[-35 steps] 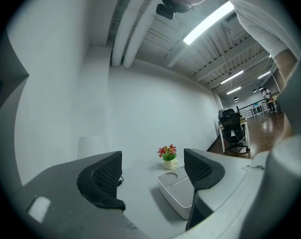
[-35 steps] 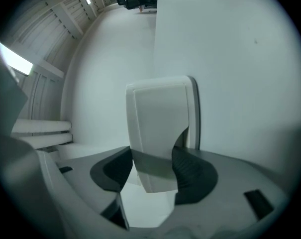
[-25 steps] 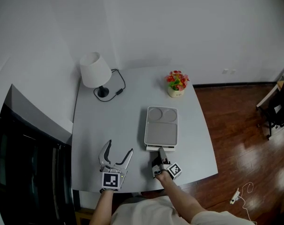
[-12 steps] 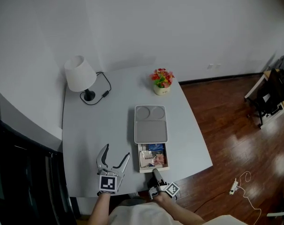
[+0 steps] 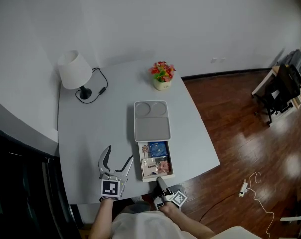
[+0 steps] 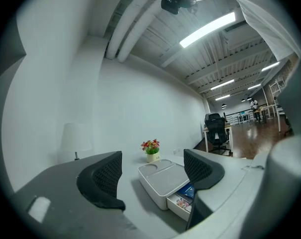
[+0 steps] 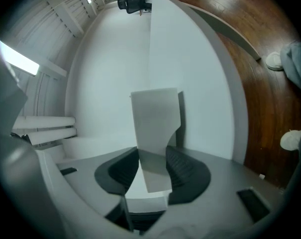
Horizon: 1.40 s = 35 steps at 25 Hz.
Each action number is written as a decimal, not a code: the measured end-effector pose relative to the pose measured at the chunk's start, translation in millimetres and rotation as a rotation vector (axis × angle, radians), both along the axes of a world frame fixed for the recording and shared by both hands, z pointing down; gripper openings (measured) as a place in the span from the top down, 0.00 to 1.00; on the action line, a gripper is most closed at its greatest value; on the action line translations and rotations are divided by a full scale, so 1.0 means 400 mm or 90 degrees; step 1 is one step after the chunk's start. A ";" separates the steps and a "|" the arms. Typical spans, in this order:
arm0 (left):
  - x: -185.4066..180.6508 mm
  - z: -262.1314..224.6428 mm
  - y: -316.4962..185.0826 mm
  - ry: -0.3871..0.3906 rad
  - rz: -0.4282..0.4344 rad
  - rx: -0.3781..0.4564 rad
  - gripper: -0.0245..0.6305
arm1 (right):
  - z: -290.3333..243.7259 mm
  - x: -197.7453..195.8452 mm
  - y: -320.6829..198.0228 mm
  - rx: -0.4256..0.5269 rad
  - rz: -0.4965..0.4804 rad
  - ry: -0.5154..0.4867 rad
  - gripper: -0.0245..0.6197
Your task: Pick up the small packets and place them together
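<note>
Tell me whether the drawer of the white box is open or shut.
Open. The drawer sticks out of the near end of the white box, and packets lie uncovered inside it.

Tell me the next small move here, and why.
Probably open the right gripper and let go of the drawer: its jaws clamp the drawer's front, the drawer stands well out of the box, and the packets inside lie exposed. The left gripper is open and empty.

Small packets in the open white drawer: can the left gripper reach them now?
Probably yes. The white drawer is pulled out with the small colourful packets lying uncovered, and the left gripper sits just beside it, jaws apart and empty.
</note>
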<state>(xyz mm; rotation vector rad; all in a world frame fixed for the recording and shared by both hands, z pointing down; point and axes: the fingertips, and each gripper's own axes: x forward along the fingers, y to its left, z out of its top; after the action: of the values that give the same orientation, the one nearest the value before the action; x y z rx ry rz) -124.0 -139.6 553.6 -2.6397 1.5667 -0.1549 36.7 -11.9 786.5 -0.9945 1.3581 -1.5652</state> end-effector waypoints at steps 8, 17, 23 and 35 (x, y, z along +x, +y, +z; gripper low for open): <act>0.005 0.010 0.024 0.008 -0.005 -0.008 0.39 | 0.005 -0.007 0.040 -0.025 -0.051 -0.007 0.69; 0.027 0.004 0.013 0.032 -0.013 -0.005 0.39 | 0.000 0.001 0.051 -0.055 -0.121 -0.047 0.69; 0.043 0.016 0.003 0.038 -0.013 -0.011 0.39 | -0.076 -0.056 0.083 0.004 -0.275 -0.086 0.60; 0.100 0.017 -0.021 0.040 0.008 -0.039 0.38 | -0.237 0.036 -0.079 0.109 -0.277 -0.007 0.51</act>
<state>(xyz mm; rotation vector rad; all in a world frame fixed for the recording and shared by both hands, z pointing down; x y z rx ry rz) -84.1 -148.2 560.4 -2.7273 1.5883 -0.1224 51.1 -43.5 691.6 -0.6097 1.7509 -1.7232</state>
